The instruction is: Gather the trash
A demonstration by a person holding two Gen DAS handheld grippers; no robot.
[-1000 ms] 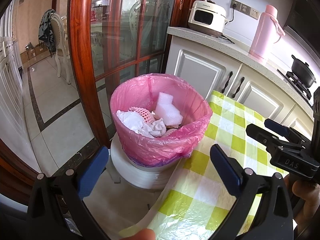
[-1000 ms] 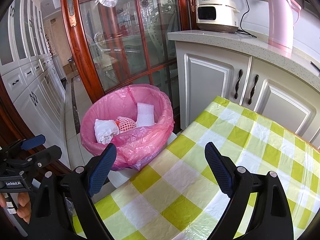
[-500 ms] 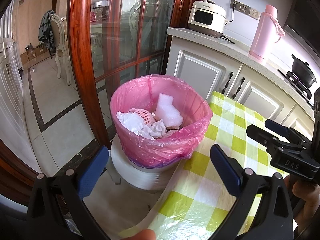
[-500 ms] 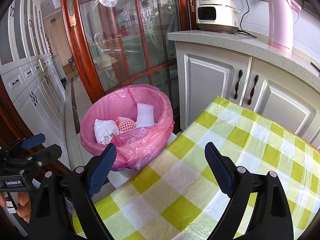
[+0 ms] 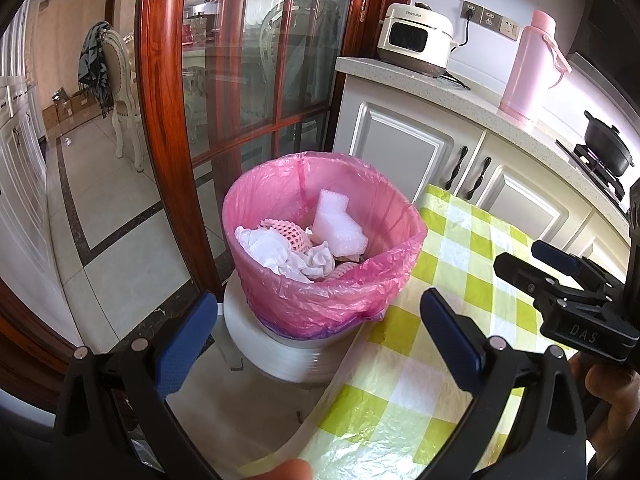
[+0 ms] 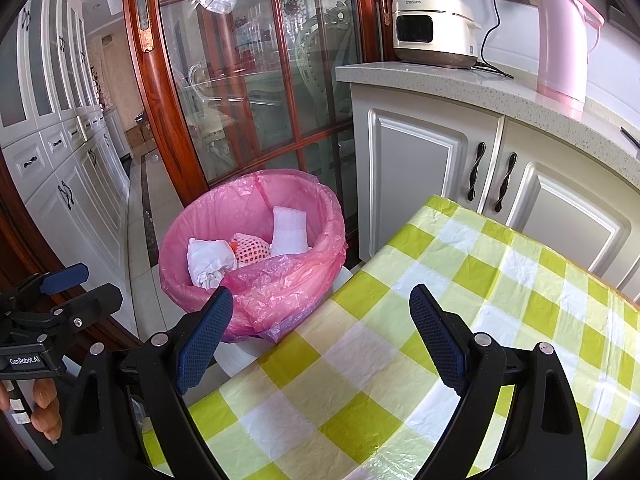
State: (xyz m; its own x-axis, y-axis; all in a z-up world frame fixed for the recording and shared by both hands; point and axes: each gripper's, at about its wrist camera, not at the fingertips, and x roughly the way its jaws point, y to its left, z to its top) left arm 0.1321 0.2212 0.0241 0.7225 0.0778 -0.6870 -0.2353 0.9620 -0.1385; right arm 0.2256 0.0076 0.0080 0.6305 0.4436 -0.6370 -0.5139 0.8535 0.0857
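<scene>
Pink-lined trash bin [image 5: 320,248] standing on a white round stool [image 5: 276,352], just beside the corner of the checked surface [image 5: 448,300]. Inside the bin: crumpled white tissue [image 5: 280,252] at the left, pink foam fruit net [image 5: 286,232] behind it, white foam piece [image 5: 338,228] leaning toward the far right side. From the right wrist view, same bin [image 6: 256,256] with tissue [image 6: 208,260], fruit net [image 6: 250,250] and foam piece [image 6: 289,230] in a row, left to right.

Left gripper [image 5: 320,340] held ahead of the near rim of the bin, blue-padded fingers [image 5: 184,344] spread wide, nothing between them; bin and stool framed in the gap, beyond the fingertips and not touching them. Right gripper [image 6: 322,336] over the yellow-green checked cloth of the surface [image 6: 440,320], fingers [image 6: 436,336] likewise spread wide and empty; bin ahead and to the left of the gap, close behind the left fingertip. Each gripper visible at the edge of the other's view, spread there too.

Behind the bin, a red wooden glass door [image 5: 248,80]. To the right, white cabinets under a speckled kitchen counter [image 6: 460,84] carrying a cream rice cooker [image 6: 434,28] and a pink thermos [image 6: 560,36]. Black pot [image 5: 608,148] on a stove at the far right of the left wrist view. Tiled floor [image 5: 100,208] to the left.
</scene>
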